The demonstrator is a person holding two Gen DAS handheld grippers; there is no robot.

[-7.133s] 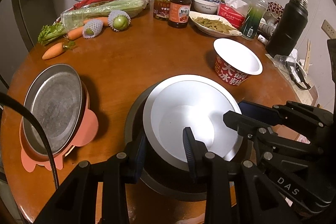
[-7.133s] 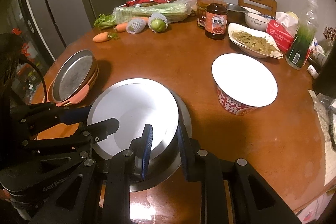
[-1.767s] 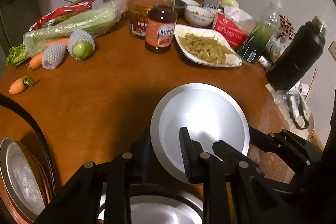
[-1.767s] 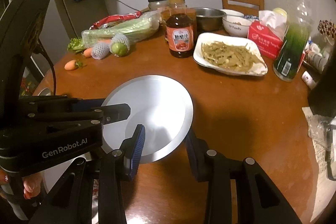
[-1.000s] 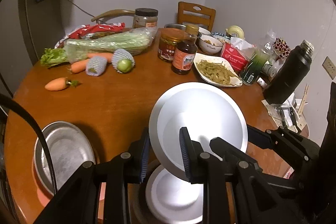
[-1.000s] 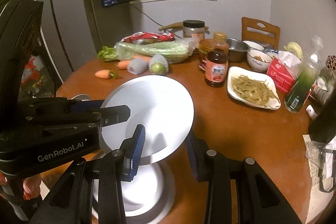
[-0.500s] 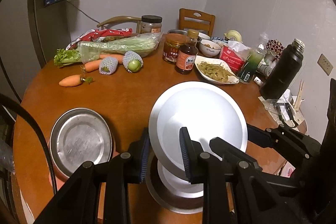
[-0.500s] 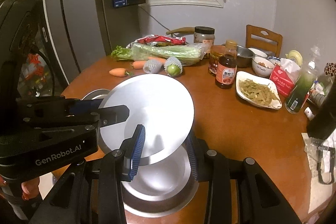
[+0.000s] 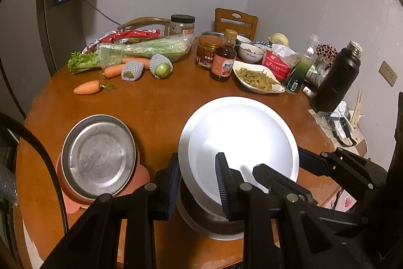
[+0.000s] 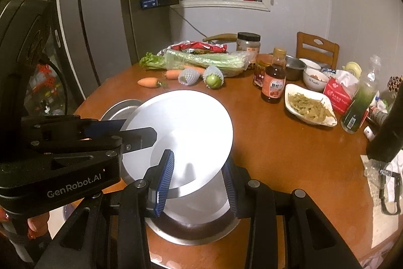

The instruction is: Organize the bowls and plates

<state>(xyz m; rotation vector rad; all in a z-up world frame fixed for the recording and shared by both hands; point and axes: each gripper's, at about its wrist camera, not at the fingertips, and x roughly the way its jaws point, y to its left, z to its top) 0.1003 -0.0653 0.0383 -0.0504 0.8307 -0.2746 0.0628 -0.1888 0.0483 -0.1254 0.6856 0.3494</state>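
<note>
Plate (image 9: 241,143) fills the middle of the left wrist view, white and raised off the bench (image 9: 156,105), tilted above a dark pan (image 9: 211,226) that sits under it at six o'clock. The left tool (image 9: 197,183) has its jaws narrowly apart with the plate's near rim passing between them, so it appears to be gripping that edge; the right tool (image 9: 297,163) reaches in from four o'clock to the opposite rim. At nine o'clock a steel tray (image 9: 99,155) rests on an orange dish (image 9: 141,175), already stacked. In the right wrist view the plate (image 10: 186,127) again hangs over the pan (image 10: 191,228), the right tool (image 10: 196,178) straddles its near edge with jaws set rather wide, and whether the pads actually pinch it I cannot tell; the left tool (image 10: 141,135) comes in from nine o'clock. By my reading the work is midway: one stack is made, and this plate is not yet set down. A bowl (image 10: 314,78) and a food dish (image 10: 309,109) at two o'clock remain untouched among the groceries.
</note>
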